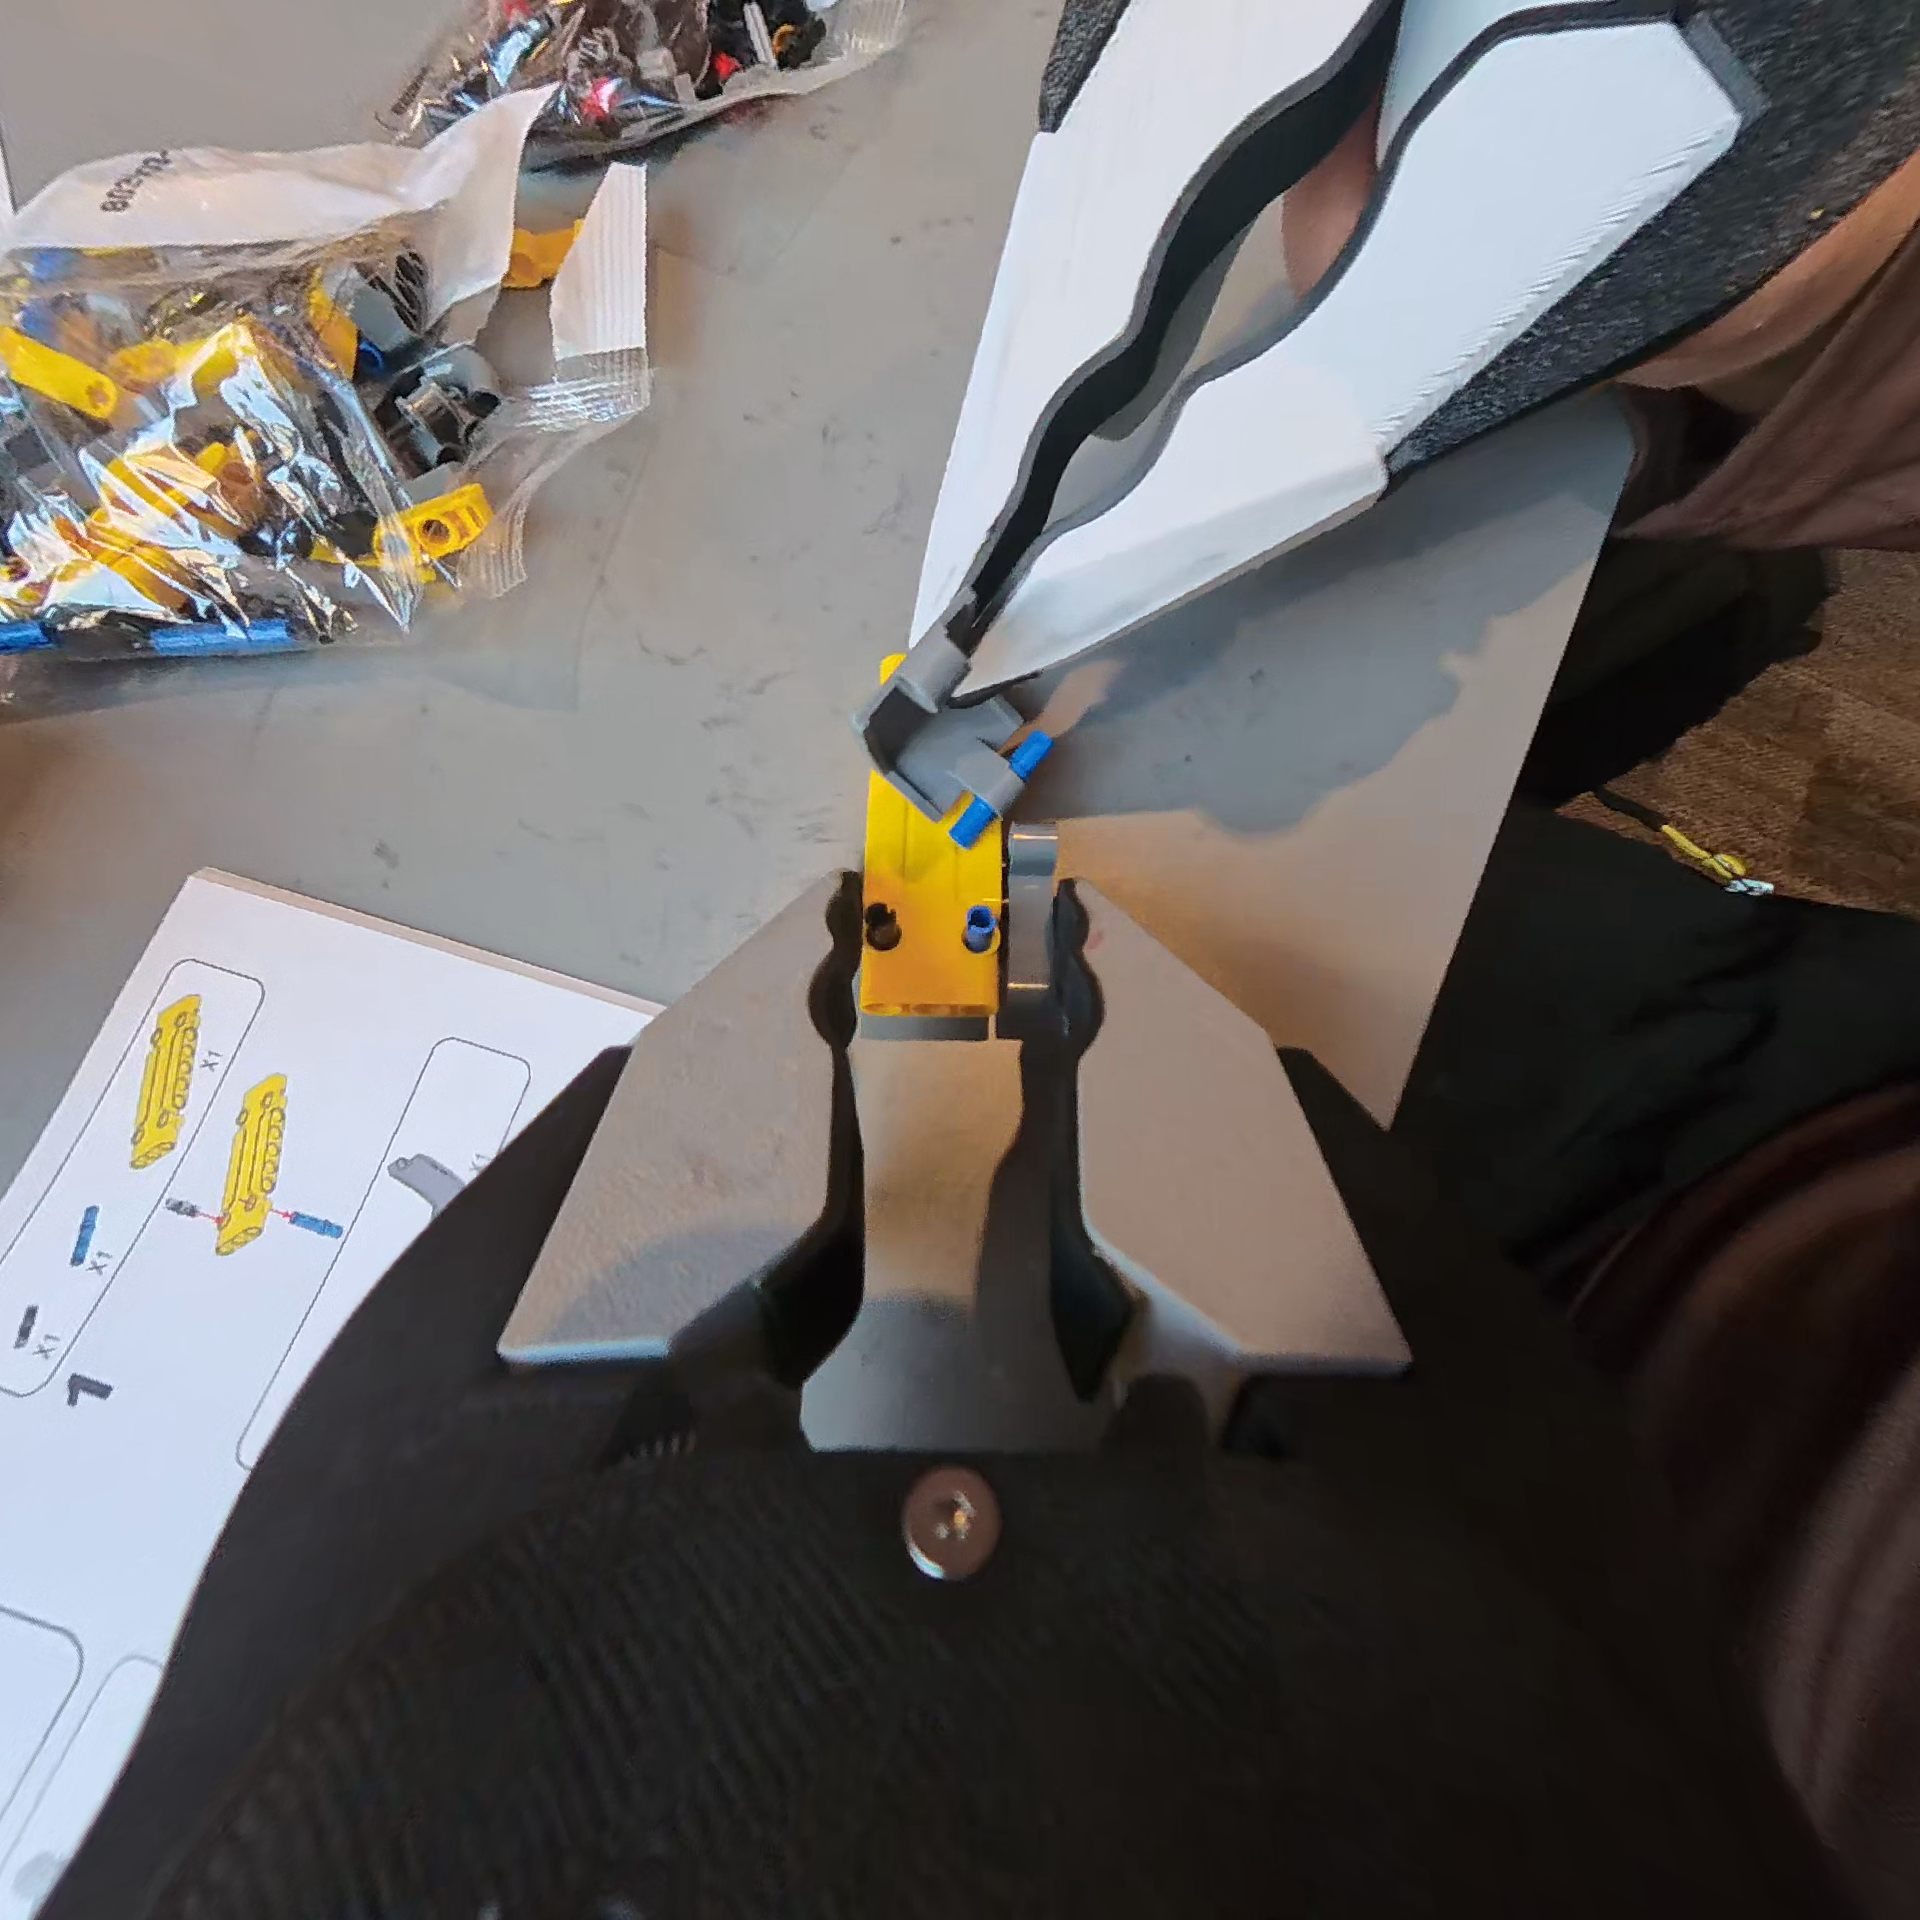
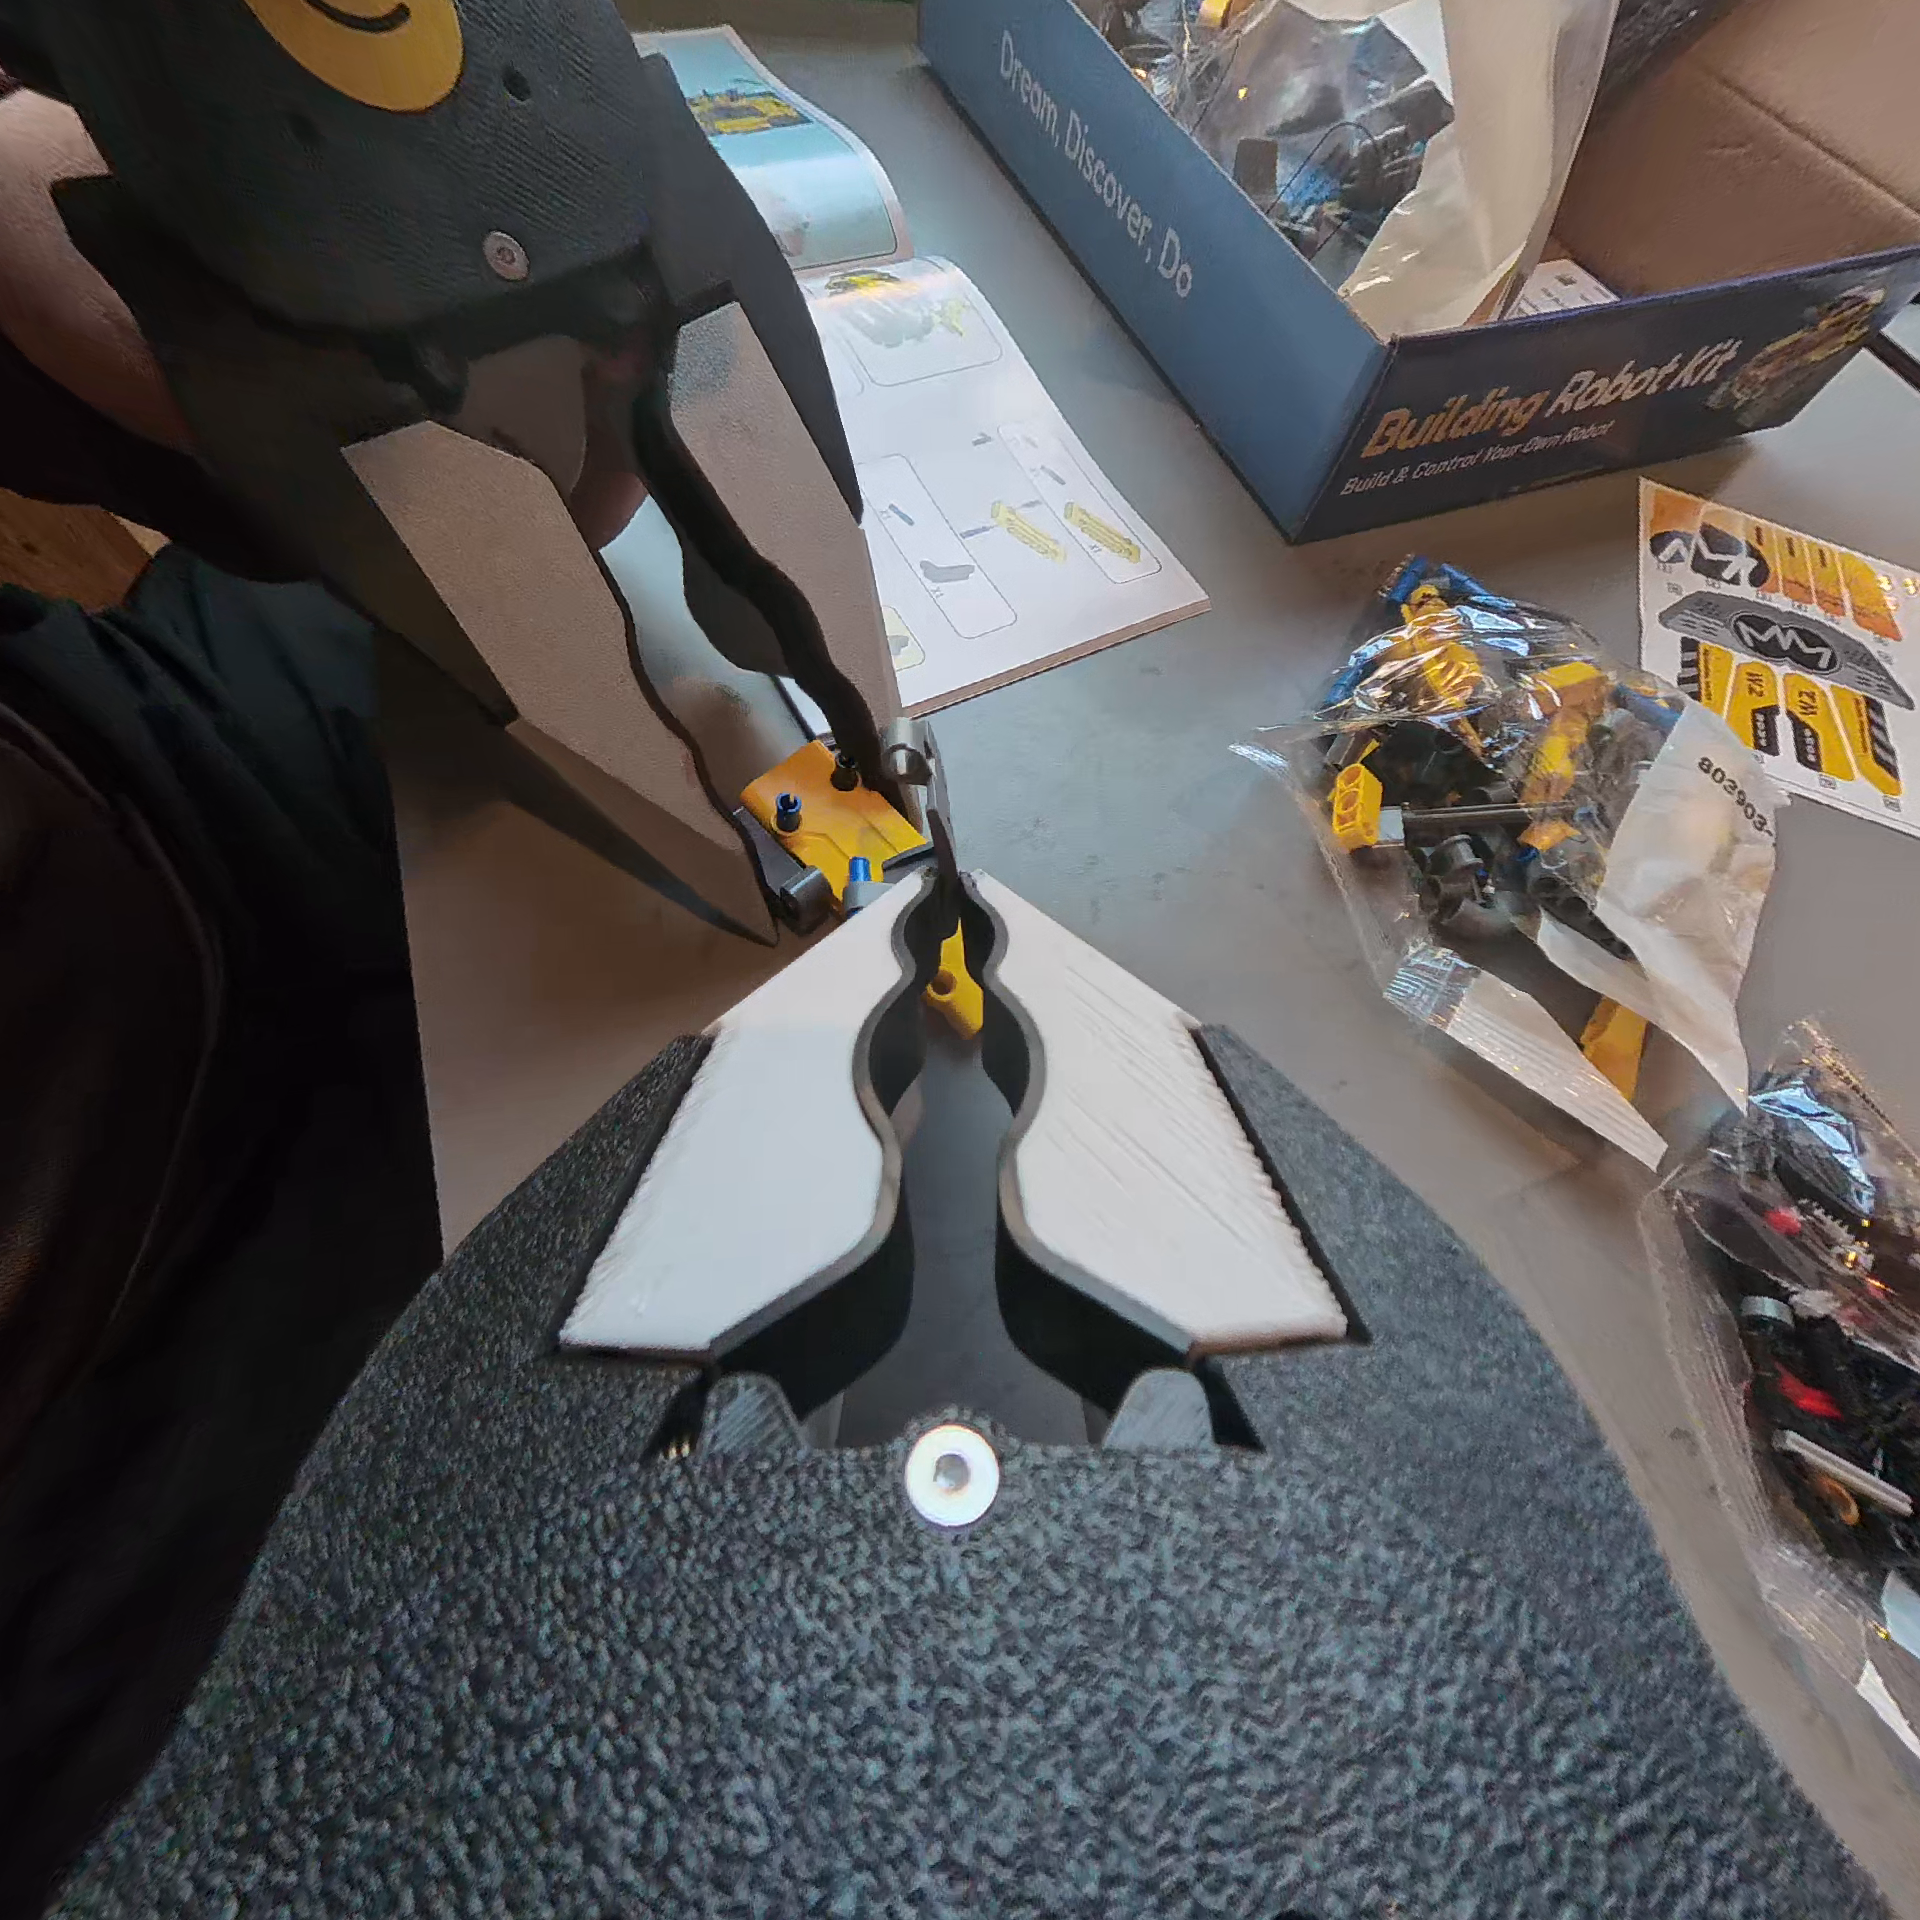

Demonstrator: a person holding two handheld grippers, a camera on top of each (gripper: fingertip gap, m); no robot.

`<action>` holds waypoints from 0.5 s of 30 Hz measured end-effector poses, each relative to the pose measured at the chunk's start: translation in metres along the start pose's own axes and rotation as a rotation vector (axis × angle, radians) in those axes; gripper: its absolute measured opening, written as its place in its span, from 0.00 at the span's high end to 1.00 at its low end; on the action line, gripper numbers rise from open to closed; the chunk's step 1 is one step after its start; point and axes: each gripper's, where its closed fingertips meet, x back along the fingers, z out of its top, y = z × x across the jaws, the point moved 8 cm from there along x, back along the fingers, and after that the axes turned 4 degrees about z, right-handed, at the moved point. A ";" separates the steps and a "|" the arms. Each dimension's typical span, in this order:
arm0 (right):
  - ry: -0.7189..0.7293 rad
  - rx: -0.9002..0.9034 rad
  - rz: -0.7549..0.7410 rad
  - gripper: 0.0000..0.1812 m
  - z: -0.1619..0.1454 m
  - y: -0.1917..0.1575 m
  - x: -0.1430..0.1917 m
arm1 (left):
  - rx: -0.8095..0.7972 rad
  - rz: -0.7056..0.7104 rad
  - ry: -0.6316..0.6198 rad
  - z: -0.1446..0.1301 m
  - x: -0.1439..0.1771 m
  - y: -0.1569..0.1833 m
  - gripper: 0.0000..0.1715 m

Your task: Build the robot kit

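Left wrist view: camera rides behind left gripper (image 1: 940, 966), looks forward and down along its fingers at grey bench (image 1: 644, 727) — very close. Right gripper (image 1: 961, 665) enters from 1 o'clock.

Right wrist view: camera behind right gripper (image 2: 940, 883), same steep close look; left gripper (image 2: 831, 821) enters from 11 o'clock.

Shared — yellow block (image 1: 930, 935) (image 2: 831, 821) mid-frame, instruction booklet (image 1: 260, 1143) (image 2: 997, 499), parts bag (image 1: 208, 447) (image 2: 1507, 790).
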 end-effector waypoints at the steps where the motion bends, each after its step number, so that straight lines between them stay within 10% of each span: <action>1: 0.000 0.001 0.002 0.99 0.000 0.000 0.000 | -0.012 0.001 0.000 0.000 0.000 0.000 0.80; 15: 0.008 0.001 -0.011 0.99 0.000 0.001 0.001 | -0.059 0.037 -0.001 0.003 -0.003 0.001 0.81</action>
